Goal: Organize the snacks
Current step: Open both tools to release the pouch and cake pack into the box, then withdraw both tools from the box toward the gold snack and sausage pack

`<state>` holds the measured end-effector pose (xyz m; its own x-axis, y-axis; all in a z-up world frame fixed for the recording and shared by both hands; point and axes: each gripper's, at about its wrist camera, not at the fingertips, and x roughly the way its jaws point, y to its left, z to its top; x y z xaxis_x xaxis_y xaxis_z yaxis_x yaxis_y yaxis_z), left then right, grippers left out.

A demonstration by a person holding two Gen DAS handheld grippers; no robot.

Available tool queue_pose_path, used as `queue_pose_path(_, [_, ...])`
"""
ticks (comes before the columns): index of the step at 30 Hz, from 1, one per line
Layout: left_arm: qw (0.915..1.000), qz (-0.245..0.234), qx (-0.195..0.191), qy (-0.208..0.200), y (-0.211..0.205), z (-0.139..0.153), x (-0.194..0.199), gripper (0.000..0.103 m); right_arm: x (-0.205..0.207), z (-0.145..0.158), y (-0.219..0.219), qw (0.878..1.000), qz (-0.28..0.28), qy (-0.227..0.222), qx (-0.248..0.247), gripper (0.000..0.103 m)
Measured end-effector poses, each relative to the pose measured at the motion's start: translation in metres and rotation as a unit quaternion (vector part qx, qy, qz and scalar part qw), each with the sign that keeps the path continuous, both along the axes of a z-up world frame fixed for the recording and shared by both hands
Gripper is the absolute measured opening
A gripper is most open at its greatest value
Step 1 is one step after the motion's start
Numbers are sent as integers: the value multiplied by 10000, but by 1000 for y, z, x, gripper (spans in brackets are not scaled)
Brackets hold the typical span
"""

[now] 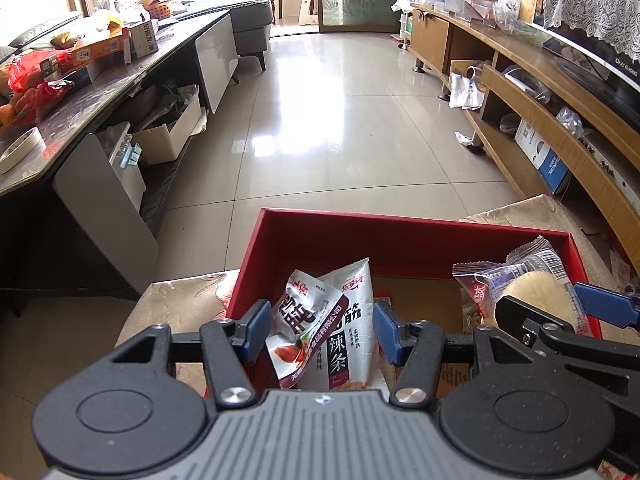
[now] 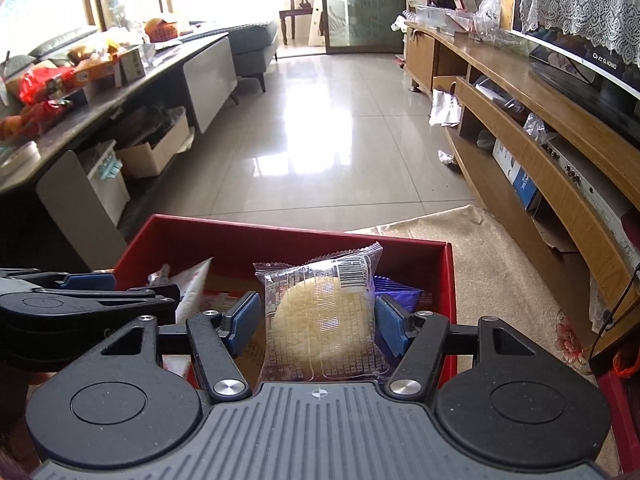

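A red cardboard box stands on a beige cloth in front of both grippers. My left gripper holds two white spicy-strip snack packets between its blue pads, over the box's left side. My right gripper is shut on a clear-wrapped round yellow cake, over the box's right side; it also shows in the left wrist view. A purple packet lies in the box behind the cake. The left gripper's arm shows at the left of the right wrist view.
A dark coffee table with bags and boxes runs along the left. A wooden TV cabinet with a television runs along the right. Glossy tiled floor lies beyond the box. The beige cloth extends right of the box.
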<state>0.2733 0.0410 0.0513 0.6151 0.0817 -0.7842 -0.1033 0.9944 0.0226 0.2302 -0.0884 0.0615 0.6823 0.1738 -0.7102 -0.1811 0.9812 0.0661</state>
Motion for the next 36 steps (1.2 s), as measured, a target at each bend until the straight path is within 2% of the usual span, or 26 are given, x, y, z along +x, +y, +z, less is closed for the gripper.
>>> queue_pose_path(3, [10000, 11, -33, -19, 2, 2, -3, 52, -2, 3, -1, 9999, 14, 39, 125, 71])
queue_pose_path(9, [9998, 49, -140, -97, 10, 10, -11, 56, -4, 10, -8, 9968, 14, 171, 783, 73])
queue_pose_path(23, [9994, -280, -187, -100, -12, 13, -32, 56, -24, 26, -20, 9986, -209, 0, 478, 74])
queue_pose_path(36, [9973, -720, -157, 53, -45, 6, -66, 56, -60, 19, -44, 9984, -523, 204, 91, 74])
